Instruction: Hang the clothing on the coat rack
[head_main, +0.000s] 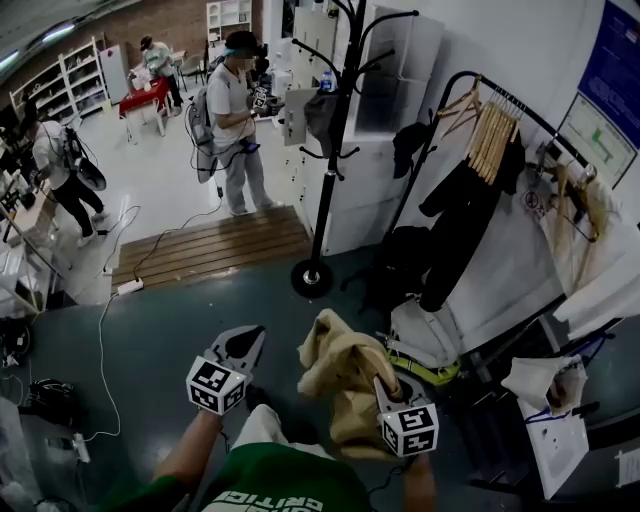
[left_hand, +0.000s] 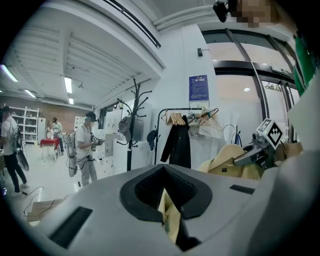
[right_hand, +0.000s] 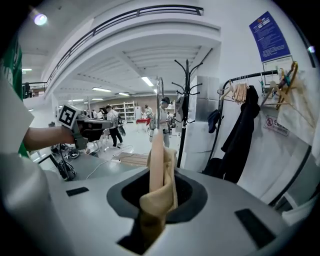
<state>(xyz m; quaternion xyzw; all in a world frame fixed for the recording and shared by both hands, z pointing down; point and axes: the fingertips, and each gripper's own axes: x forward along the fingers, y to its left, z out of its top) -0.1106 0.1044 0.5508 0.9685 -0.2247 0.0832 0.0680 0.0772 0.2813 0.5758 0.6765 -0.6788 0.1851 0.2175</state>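
A tan garment (head_main: 335, 365) hangs bunched in front of me, with my right gripper (head_main: 385, 388) shut on a fold of it. In the right gripper view that fold (right_hand: 157, 165) stands up between the pads of the right gripper (right_hand: 160, 175). My left gripper (head_main: 243, 343) is held to the garment's left and apart from it, with nothing hanging from it. In its own view the left gripper (left_hand: 162, 172) has its tips together; a pale yellow sliver shows in the slit and I cannot tell what it is. The black coat rack (head_main: 335, 120) stands ahead, a grey item on one hook.
A clothes rail (head_main: 500, 95) at the right holds wooden hangers (head_main: 490, 140) and a black coat (head_main: 460, 220). White bags (head_main: 425, 335) lie below it. A wooden platform (head_main: 215, 245) is left of the rack's base (head_main: 312, 278). A person (head_main: 235, 120) stands behind it.
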